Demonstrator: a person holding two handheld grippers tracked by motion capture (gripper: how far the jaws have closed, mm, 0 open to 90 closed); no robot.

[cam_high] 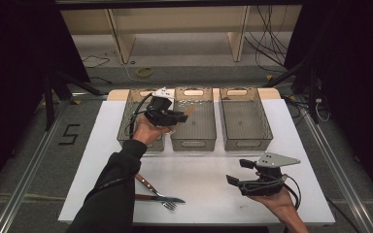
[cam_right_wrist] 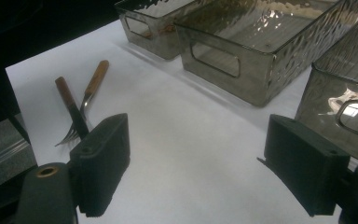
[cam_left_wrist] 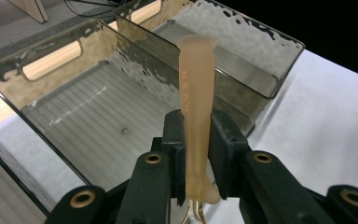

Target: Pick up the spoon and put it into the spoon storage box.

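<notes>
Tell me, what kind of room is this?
Probably a lab or workshop for recording tasks, not a kitchen. Loose cables lie on the floor behind the table, metal rails run beside it, and a person holds the left gripper and right gripper over three bins.

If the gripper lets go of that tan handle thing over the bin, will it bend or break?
The handle stands straight between the left gripper jaws, so it is probably stiff. It looks like thick plastic or wood, unlikely to break. Dropped into the bin, it would likely clatter and lie flat.
</notes>
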